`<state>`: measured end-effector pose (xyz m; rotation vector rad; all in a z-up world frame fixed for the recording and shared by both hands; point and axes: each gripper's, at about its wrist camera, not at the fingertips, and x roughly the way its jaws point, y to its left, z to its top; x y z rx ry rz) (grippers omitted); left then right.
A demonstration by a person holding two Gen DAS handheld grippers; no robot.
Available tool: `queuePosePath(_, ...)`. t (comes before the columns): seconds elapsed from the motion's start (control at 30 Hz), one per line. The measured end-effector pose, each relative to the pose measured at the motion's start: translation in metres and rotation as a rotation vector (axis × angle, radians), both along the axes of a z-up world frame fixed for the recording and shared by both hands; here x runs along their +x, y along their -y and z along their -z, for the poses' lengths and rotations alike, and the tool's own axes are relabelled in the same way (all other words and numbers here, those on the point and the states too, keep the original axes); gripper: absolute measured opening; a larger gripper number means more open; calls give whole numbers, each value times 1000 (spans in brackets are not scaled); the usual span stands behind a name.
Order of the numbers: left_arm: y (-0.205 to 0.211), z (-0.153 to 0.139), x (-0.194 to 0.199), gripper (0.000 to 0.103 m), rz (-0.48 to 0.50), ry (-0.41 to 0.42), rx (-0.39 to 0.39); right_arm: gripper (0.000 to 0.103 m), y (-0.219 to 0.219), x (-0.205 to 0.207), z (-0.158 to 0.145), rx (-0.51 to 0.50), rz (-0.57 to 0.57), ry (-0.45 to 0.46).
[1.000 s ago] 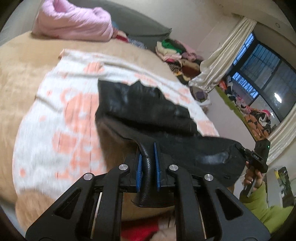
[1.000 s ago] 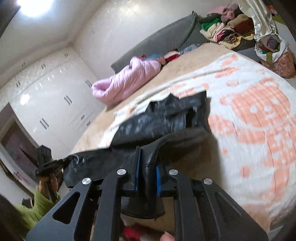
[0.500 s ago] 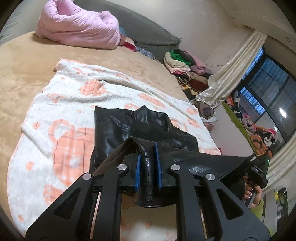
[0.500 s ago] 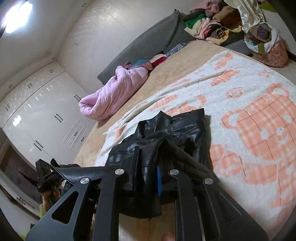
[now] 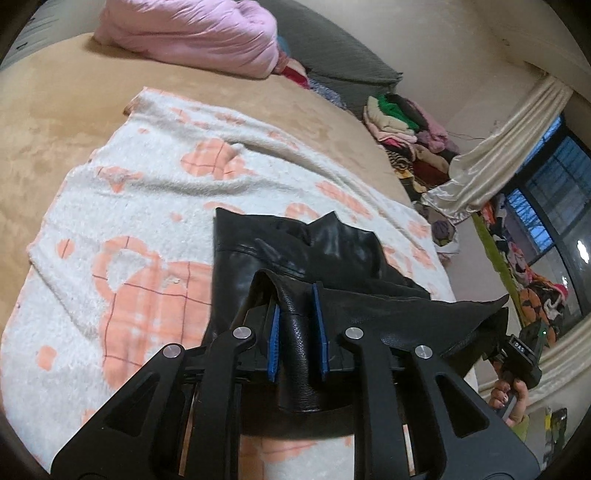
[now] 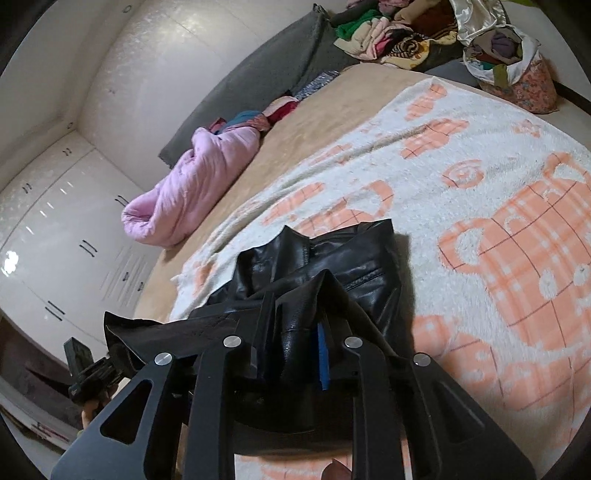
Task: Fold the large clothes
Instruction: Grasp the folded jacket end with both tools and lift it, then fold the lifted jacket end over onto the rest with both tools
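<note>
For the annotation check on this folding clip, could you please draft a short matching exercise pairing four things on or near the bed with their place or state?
Things:
1. black leather garment
2. pink quilt
3. white and orange blanket
4. pile of mixed clothes

Places or states:
A. spread flat over the tan bed
B. bundled up near the grey headboard
C. stacked beside the bed, by the curtain
D. held at its near edge by both grippers

Pairs: 1-D, 2-B, 3-A, 4-C

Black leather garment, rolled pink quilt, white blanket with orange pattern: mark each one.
black leather garment (image 5: 325, 251): left wrist view, on its folded upper panel.
rolled pink quilt (image 5: 199, 33): left wrist view, mid-bundle.
white blanket with orange pattern (image 6: 517, 258): right wrist view, on the orange print.
</note>
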<state>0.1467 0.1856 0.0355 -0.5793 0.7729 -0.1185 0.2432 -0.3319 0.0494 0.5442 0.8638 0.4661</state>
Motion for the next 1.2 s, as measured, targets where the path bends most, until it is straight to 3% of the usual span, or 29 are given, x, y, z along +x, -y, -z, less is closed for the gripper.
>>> queuePosePath(0.27,6,19,9,18,-16,-11,25,31,-11,4,22,-64,12,41)
queuePosePath(0.47,8,22,10,31,-30,14,33,52,-5,5,34,4,-9,78)
queuePosePath(0.6,4,19,5,43,-66,51,41,74,2,-1,30,-2,24,132)
queuePosePath(0.73,-1,16,-5,43,-102,89,55,75,7,-9,21,-25,50,196)
queuePosePath(0.83,-3,15,-13,45,-128,110,100,76,-1,-14,15,-125,47,246)
queuePosePath(0.9,-4,18,-16,54,-135,107,139,76,-13,-16,14,-224,26,274)
queuePosePath(1.07,-3,36,2,57,-95,39,204,76,-48,-5,27,-503,-17,257)
queuePosePath(1.2,5,47,28,57,-38,2,269,76,-62,20,39,-564,-55,231)
